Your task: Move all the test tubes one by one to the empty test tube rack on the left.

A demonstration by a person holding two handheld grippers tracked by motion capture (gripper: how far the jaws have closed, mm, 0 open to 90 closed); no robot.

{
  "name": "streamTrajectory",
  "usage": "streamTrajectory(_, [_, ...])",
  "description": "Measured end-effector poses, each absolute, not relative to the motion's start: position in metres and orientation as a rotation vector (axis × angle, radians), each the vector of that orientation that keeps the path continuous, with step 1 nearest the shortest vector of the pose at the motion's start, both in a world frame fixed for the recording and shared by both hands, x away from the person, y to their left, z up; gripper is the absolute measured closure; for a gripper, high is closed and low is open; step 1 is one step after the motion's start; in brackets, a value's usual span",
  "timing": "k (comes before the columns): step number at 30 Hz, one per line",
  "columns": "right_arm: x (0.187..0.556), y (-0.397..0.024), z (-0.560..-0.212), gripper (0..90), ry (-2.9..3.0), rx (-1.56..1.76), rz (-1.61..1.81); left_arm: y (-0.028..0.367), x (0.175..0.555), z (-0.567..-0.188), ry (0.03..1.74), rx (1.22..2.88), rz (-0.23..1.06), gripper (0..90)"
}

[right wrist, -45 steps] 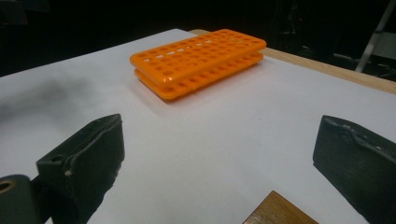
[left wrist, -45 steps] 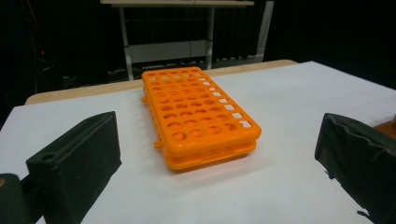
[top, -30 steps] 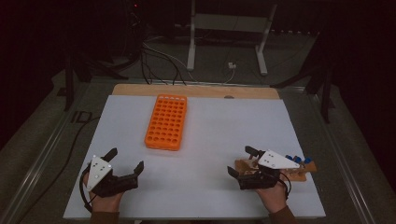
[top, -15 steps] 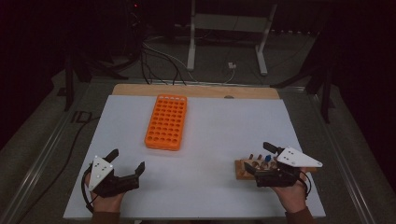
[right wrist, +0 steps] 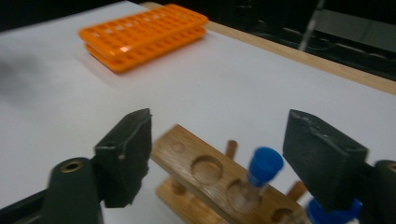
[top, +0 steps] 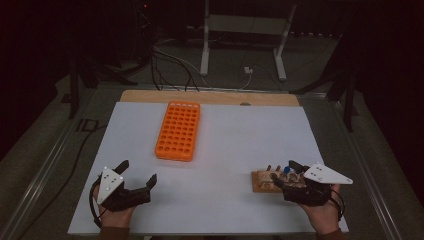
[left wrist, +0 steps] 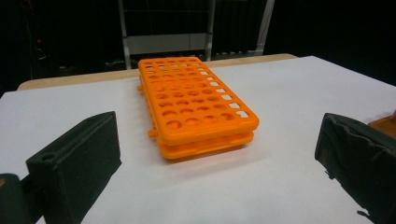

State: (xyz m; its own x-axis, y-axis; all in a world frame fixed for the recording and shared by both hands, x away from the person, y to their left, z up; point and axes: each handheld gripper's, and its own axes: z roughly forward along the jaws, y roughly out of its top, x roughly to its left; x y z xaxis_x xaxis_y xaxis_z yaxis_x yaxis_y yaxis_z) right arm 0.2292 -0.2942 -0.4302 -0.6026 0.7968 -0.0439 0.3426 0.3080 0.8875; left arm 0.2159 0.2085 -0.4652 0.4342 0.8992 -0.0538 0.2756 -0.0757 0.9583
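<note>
left tool (top: 136,174): jaws wide apart | right tool (top: 283,173): jaws closing, nothing pressed

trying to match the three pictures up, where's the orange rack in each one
High view: the orange rack lies left of centre on the white sheet, lengthwise toward the far edge.
Left gripper view: orange rack at centre, straight ahead between the two black jaws.
Right gripper view: orange rack at upper left, far behind the wooden rack.
Shared landmark: the wooden strip along the sheet's far edge, just behind the rack.
</note>
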Motion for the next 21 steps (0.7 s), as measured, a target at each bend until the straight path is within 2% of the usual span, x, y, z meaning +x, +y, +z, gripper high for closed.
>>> streamTrajectory(7, [0.229, -0.293, -0.435, 43.8, 2.059, 1.030, 1.179, 0.208, 0.216, -0.465, 1.050, 1.609, 0.716, 0.8])
streamTrajectory(14, [0.229, -0.295, -0.437, 43.8, 2.028, 1.045, 1.156, 0.207, 0.216, -0.466, 1.051, 1.612, 0.713, 0.8])
streamTrajectory(17, [0.232, -0.293, -0.441, 48.6, 2.053, 1.048, 1.120, 0.207, 0.216, -0.466, 1.046, 1.614, 0.715, 0.8])
streamTrajectory(18, [0.232, -0.291, -0.444, 54.0, 2.065, 1.050, 1.093, 0.207, 0.216, -0.466, 1.046, 1.615, 0.714, 0.8])
streamTrajectory(20, [0.232, -0.290, -0.447, 58.3, 2.075, 1.061, 1.084, 0.207, 0.216, -0.466, 1.045, 1.615, 0.713, 0.8])
streamTrajectory(21, [0.232, -0.290, -0.447, 58.3, 2.075, 1.061, 1.084, 0.207, 0.216, -0.466, 1.044, 1.616, 0.711, 0.8])
